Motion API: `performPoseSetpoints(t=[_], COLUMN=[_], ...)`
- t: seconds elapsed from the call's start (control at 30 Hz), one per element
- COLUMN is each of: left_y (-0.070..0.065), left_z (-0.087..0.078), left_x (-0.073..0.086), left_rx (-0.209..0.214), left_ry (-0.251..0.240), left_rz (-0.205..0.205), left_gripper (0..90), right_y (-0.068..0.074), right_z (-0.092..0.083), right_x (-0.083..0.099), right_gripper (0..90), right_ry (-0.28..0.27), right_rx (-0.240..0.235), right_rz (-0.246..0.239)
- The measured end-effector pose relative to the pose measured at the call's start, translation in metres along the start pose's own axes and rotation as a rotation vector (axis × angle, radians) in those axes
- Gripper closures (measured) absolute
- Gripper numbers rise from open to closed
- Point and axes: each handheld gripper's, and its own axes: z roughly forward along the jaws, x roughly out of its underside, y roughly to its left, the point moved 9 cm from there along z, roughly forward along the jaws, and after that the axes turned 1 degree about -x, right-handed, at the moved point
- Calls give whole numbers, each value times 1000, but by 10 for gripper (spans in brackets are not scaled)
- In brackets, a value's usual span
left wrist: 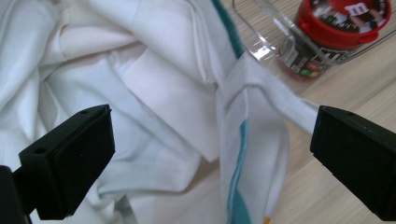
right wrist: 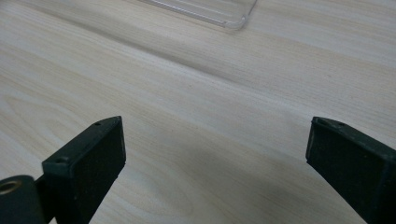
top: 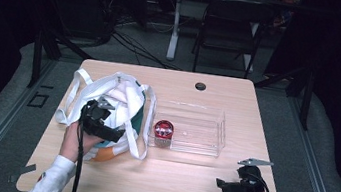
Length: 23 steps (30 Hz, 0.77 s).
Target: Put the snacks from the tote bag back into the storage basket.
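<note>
A white cloth tote bag (top: 119, 101) with teal and orange trim lies on the left of the wooden table (top: 219, 90). My left gripper (top: 115, 134) hovers over the bag's near right side, open, with bag fabric (left wrist: 154, 93) and a strap (left wrist: 275, 93) between its spread jaws. A clear plastic tray (top: 204, 131) sits to the bag's right, holding a red-lidded candy jar (top: 163, 130) at its left end; the candy jar (left wrist: 336, 28) also appears at the top right of the left gripper view. My right gripper (top: 222, 185) rests open near the table's front right edge, over bare wood.
A dark cable hole (top: 200, 86) marks the table's far edge. A black folding chair (top: 231, 29) and a desk leg (top: 175, 26) stand beyond the table. The tray's near corner (right wrist: 233, 21) shows ahead of the right gripper.
</note>
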Motion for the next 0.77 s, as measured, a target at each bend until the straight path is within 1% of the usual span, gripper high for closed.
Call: performPoseSetpoints(t=[0.03, 0.07, 0.17, 0.27, 0.4, 0.6, 0.67, 0.7, 0.77], left_y=[2, 4, 10, 14, 17, 19, 19, 18, 19], left_z=[-1, -2, -6, -8, -11, -10, -10, -11, -11], left_x=[4, 9, 22, 31, 34, 36, 35, 35, 35], left_rx=[-5, -6, -14, -13, -2, -4, -10, -3, -6], left_ry=[-8, -9, -18, -24, -39, -32, -39, -36, -36], left_rz=[-11, -18, -42, -65, -79, -68, -73, -69, -74], left_gripper=[1, 1, 1, 1, 1, 1, 1, 1, 1], right_y=[0, 0, 1, 1, 2, 2, 2, 2, 1], right_z=[0, 0, 1, 1, 0, -1, -2, -2, -2], right_x=[0, 1, 0, 0, -1, -1, -1, -1, -1], right_gripper=[46, 46, 46, 46, 46, 46, 46, 46, 46], right_ry=[-3, 6, 2, 5, 2, 0, -5, -6, -7], right_rx=[-2, 4, 0, 5, 6, 10, 5, 6, 11], right_rz=[4, 0, 1, -5, -6, -9, -12, -11, -9])
